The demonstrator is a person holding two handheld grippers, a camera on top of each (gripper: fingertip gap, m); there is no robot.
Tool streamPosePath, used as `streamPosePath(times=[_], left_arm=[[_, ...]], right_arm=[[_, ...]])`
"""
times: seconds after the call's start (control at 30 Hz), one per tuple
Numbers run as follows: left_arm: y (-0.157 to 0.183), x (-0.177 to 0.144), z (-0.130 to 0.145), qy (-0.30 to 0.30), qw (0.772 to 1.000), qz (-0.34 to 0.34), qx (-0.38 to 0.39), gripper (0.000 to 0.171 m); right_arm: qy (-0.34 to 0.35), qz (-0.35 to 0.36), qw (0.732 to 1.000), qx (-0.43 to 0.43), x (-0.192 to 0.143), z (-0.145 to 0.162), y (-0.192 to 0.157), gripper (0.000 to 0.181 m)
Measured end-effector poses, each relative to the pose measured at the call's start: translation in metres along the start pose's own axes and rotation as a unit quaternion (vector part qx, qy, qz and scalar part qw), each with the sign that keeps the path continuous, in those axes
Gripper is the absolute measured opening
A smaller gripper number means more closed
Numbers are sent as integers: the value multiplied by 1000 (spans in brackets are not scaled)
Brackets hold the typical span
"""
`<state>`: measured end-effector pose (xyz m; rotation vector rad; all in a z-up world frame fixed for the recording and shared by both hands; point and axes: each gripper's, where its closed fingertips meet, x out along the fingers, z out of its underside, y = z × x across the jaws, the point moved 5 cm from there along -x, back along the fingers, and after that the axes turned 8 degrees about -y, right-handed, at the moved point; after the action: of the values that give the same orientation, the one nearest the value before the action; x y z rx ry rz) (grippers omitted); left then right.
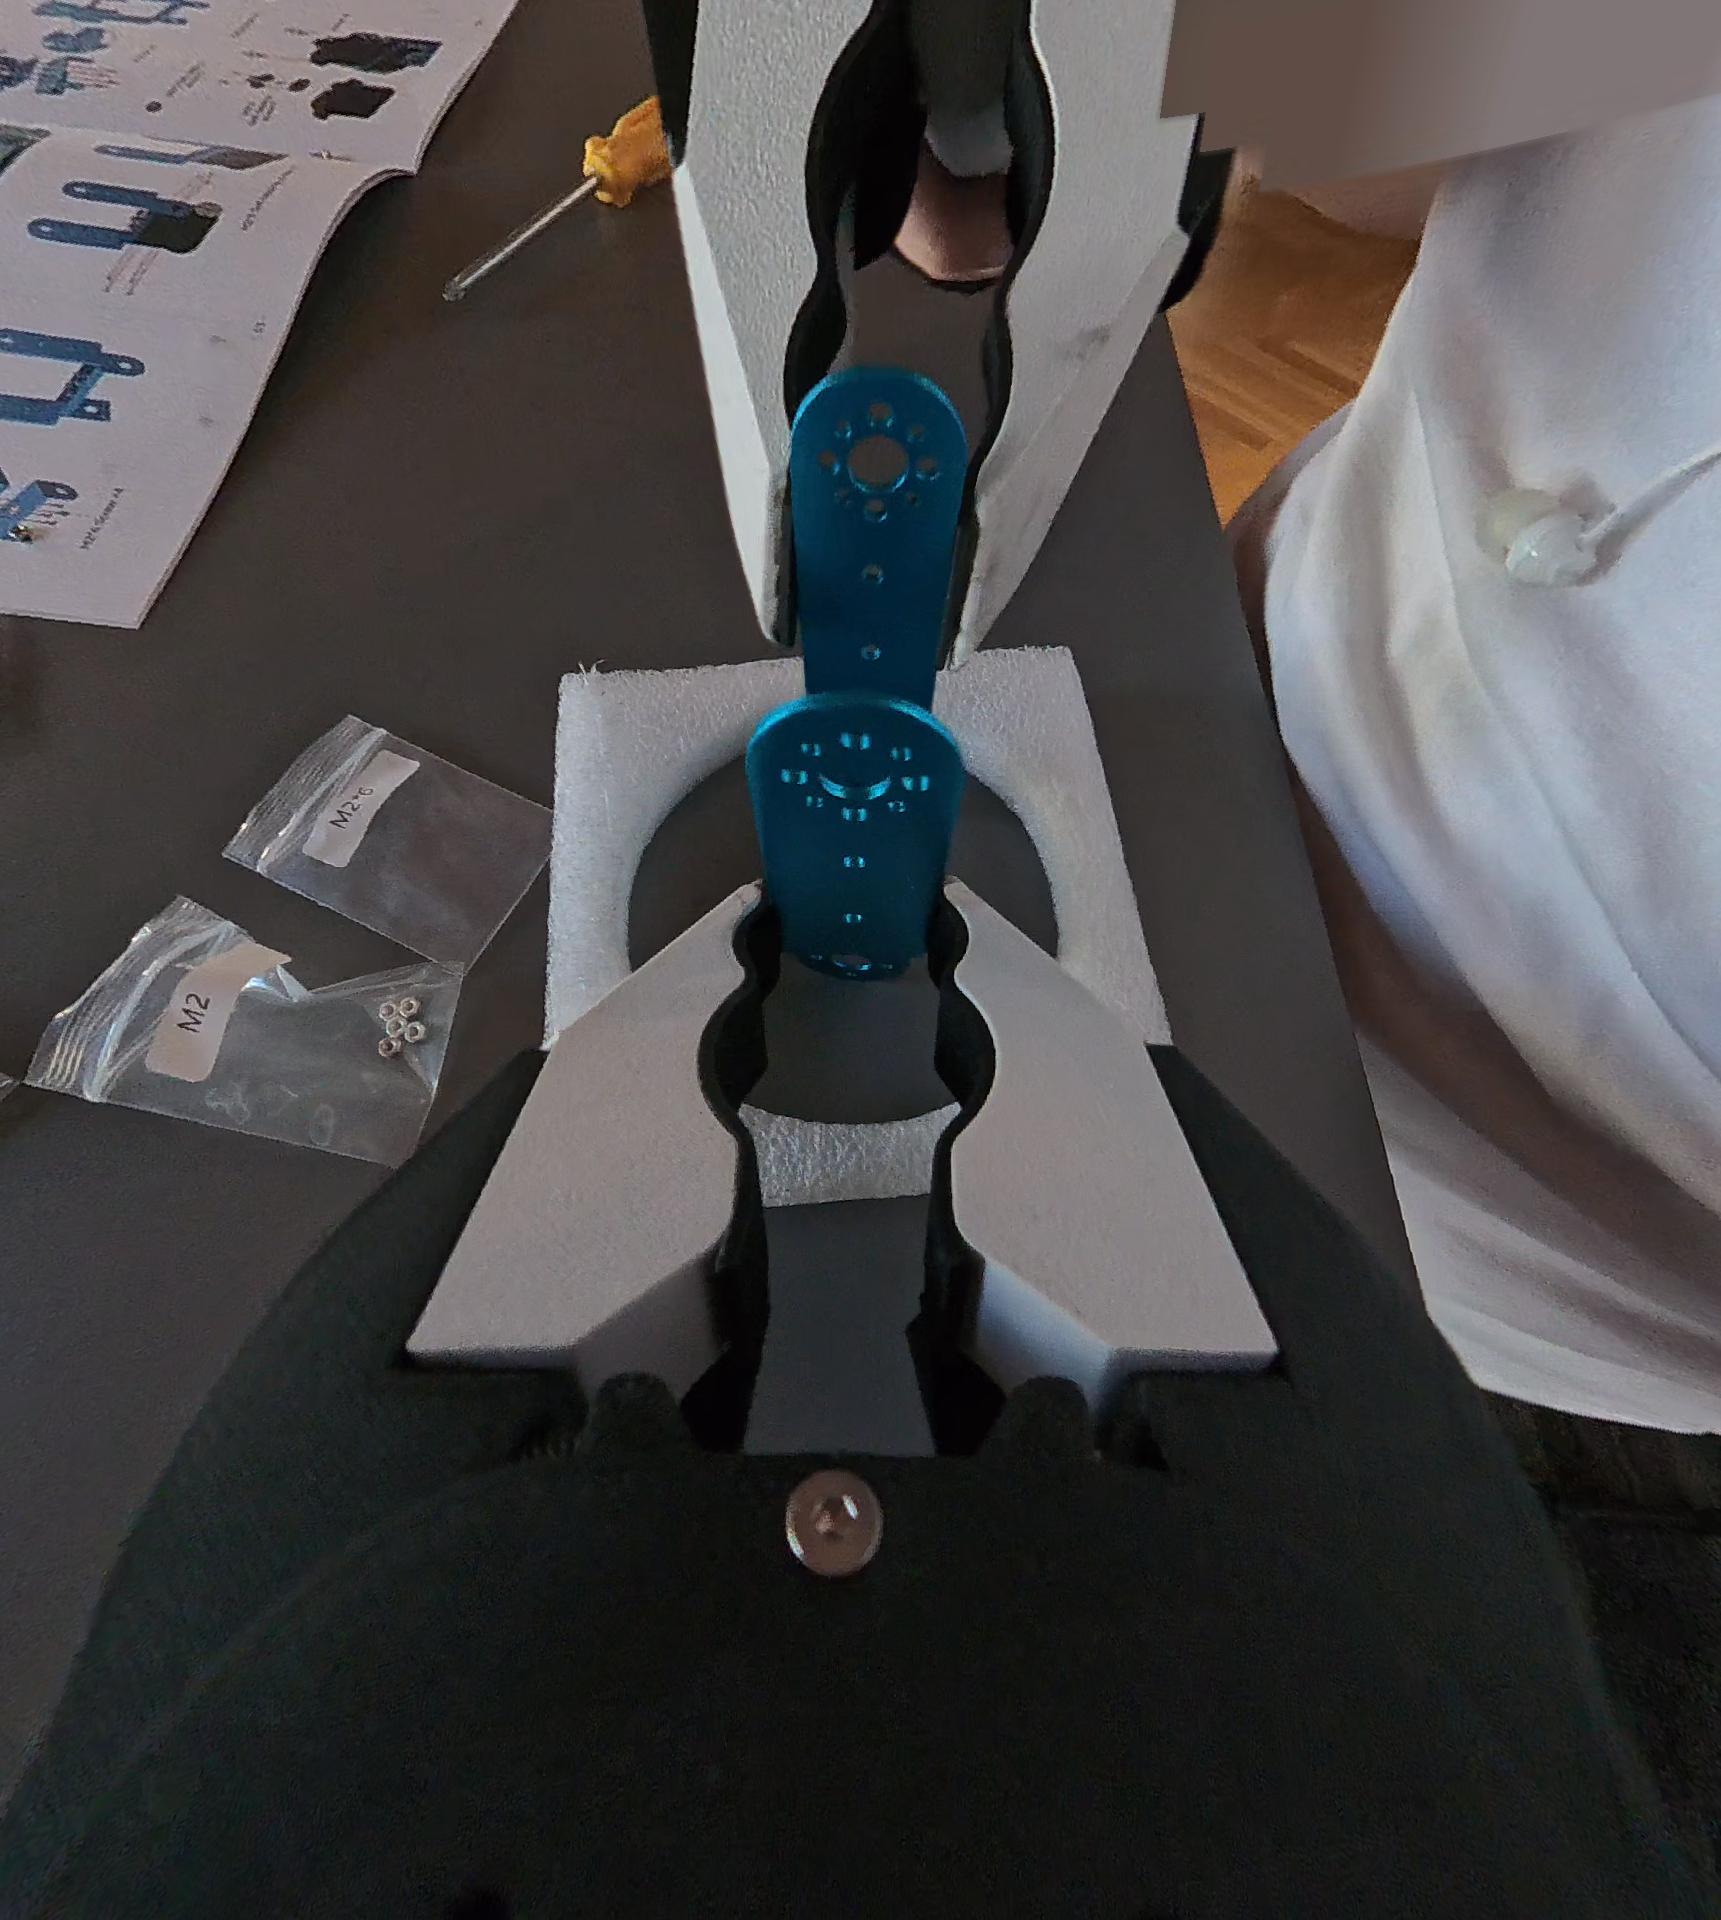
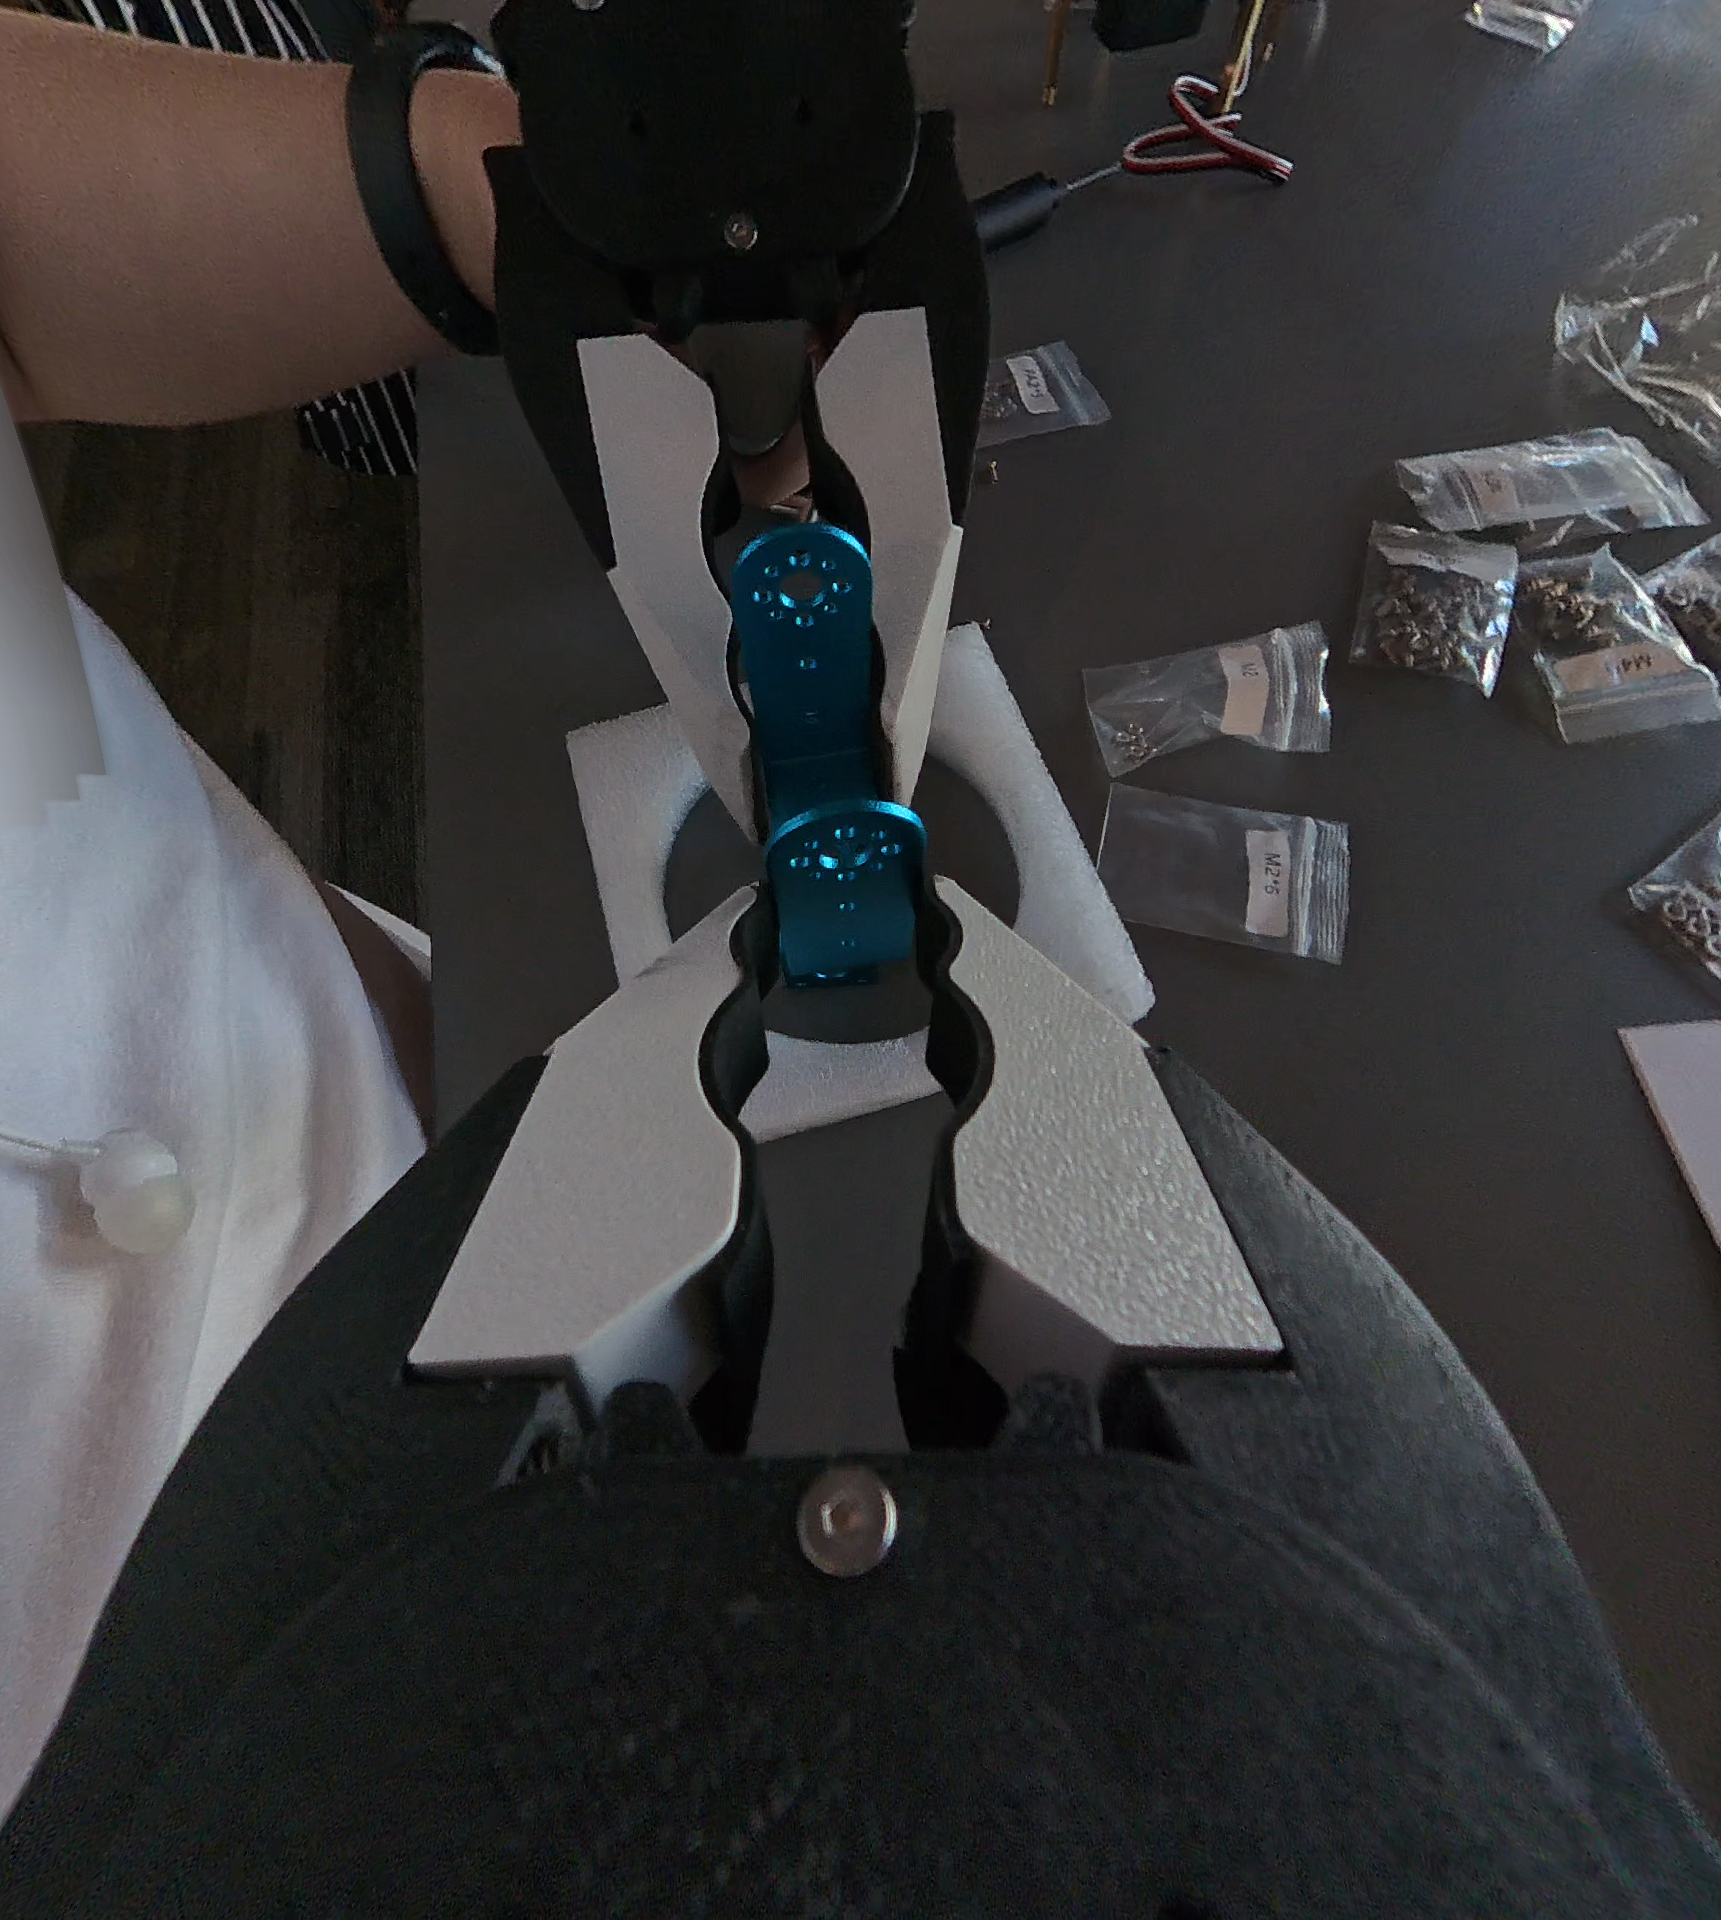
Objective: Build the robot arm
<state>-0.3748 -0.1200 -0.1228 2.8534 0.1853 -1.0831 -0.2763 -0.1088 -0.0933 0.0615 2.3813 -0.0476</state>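
Fingers of the left gripper (image 1: 854,925) are clamped on one upright arm of a blue U-shaped metal bracket (image 1: 861,831); the fingers of the right gripper (image 2: 840,935) grip its opposite arm. Both grippers face each other across the part, each filling the far field of the other's view.

Directly beneath the bracket lies a white foam block (image 1: 1074,810) with a round cut-out, resting on the dark desk (image 1: 440,582) near its edge. Beside the foam sit small clear zip bags of screws and nuts (image 2: 1220,696), each with a white label. An open printed instruction booklet (image 1: 108,312) and a yellow-handled screwdriver (image 1: 565,197) lie beyond, with a red-white-black servo lead (image 2: 1199,140) farther off.

Bracket arms stand roughly vertical, rounded perforated ends up; its long axis runs from one gripper to the other.

A person in a white top (image 1: 1562,727) sits close against the desk edge. Wood flooring (image 1: 1261,343) shows past it.
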Motion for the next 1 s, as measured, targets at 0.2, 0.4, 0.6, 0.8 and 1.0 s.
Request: streamPosePath(times=[0.2, 0.4, 0.6, 0.8, 1.0], left_arm=[[2, 8, 8, -46, 999, -8, 9, 28], [6, 11, 5, -46, 999, -22, 8, 28], [7, 12, 3, -47, 998, -34, -8, 27], [9, 12, 6, -71, 997, -40, -11, 35], [8, -7, 8, -30, 999, -12, -10, 40]], right_arm=[[1, 26, 999, 23, 0, 0, -7, 25], [11, 32, 999, 15, -2, 3, -11, 25], [17, 24, 999, 17, -4, 6, -9, 25], [8, 27, 1000, 4, -5, 6, -12, 25], [8, 42, 999, 10, -1, 2, -16, 25]])
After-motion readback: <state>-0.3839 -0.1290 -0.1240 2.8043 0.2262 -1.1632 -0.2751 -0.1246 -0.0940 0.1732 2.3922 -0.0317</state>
